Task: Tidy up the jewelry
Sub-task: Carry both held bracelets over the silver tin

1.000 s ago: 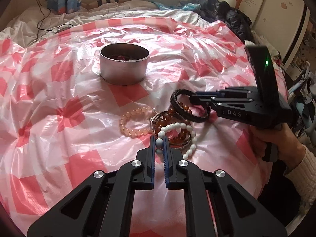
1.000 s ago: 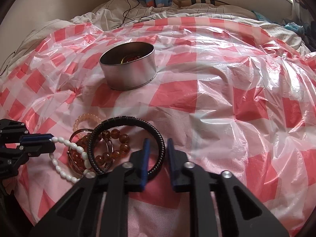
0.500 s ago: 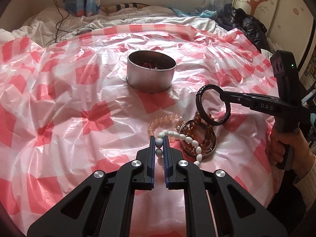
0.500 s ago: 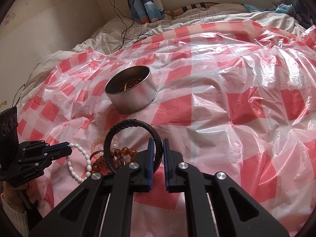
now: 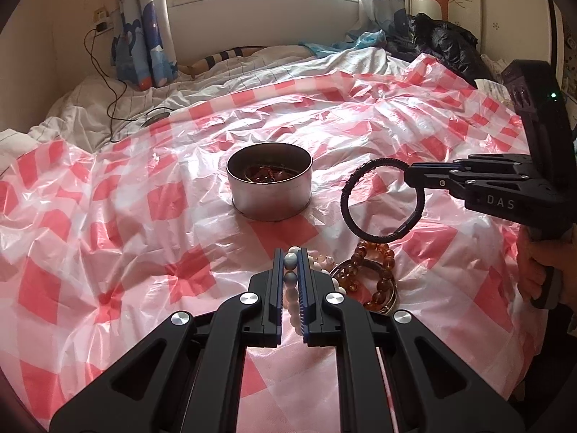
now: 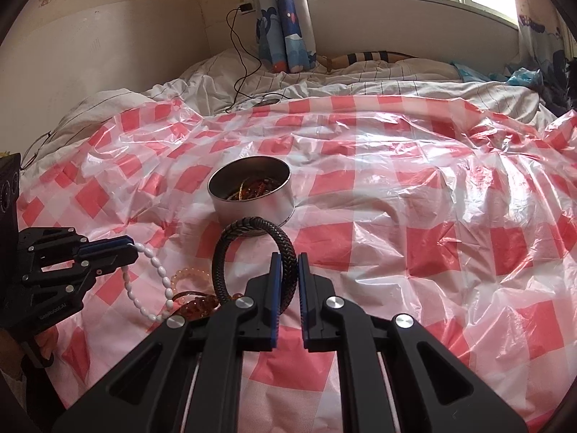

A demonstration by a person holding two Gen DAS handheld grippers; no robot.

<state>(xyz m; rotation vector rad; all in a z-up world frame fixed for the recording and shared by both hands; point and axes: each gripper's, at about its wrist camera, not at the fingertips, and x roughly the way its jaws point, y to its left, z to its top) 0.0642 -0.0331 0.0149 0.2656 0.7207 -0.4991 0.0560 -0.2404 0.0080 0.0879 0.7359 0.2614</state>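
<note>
A round metal tin (image 5: 269, 187) holding some jewelry stands on the red-checked plastic sheet; it also shows in the right wrist view (image 6: 250, 189). My left gripper (image 5: 290, 257) is shut on a white bead bracelet (image 6: 149, 281), lifted above the sheet. My right gripper (image 6: 289, 258) is shut on a black braided bracelet (image 6: 252, 249), which hangs in the air right of the tin (image 5: 378, 200). An amber bead bracelet (image 5: 375, 270) and a pale pink bead bracelet (image 5: 321, 258) lie on the sheet below the grippers.
The checked sheet (image 6: 414, 216) covers a bed with rumpled white bedding (image 5: 90, 115) behind it. A charging cable (image 6: 241, 68) trails from the wall. Dark clothing (image 5: 443, 43) is piled at the far right.
Both grippers have risen with their bracelets. The white bracelet and the black bracelet have left the sheet, and the black one has moved closer to the tin.
</note>
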